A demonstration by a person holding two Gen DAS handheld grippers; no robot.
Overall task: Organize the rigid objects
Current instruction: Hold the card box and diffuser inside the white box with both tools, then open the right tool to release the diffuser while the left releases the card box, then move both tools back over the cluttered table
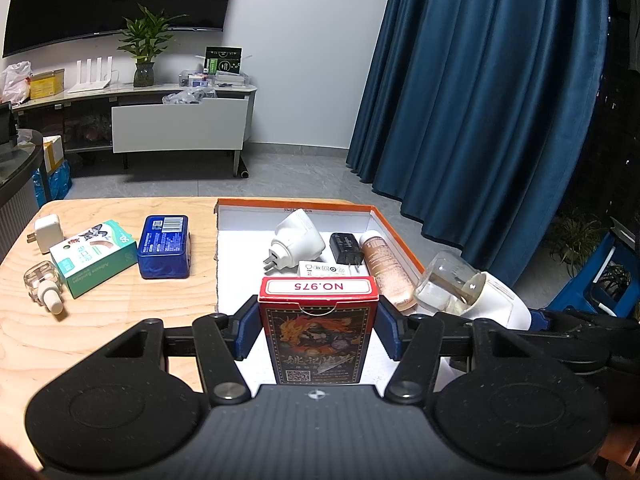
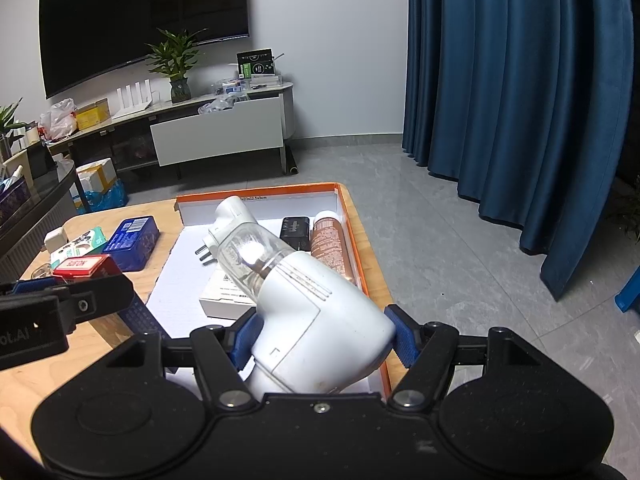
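Your left tool [image 1: 318, 330] is gripping a red card box [image 1: 317, 330] marked NO.975 between its 2 blue pads, holding it upright over the near part of the orange-rimmed tray [image 1: 394, 232]. Your right tool [image 2: 322, 338] is clamping a white plug-in vaporizer [image 2: 320, 328] whose clear bottle [image 2: 250, 258] is pointing toward the far left, tilted over the tray's near right corner. Inside the tray, a white plug adapter [image 1: 296, 240] is lying at the far left, a black charger [image 1: 346, 248] just right of it, and a copper-colored bottle [image 1: 386, 266] is resting along the right wall; a flat white box [image 2: 226, 296] is sitting under the held vaporizer. On the table [image 1: 108, 320] left of the tray, a blue tin [image 1: 164, 246], a green bandage box [image 1: 94, 256], a small white charger [image 1: 47, 232] and a clear refill bottle [image 1: 43, 286] are lying close together.
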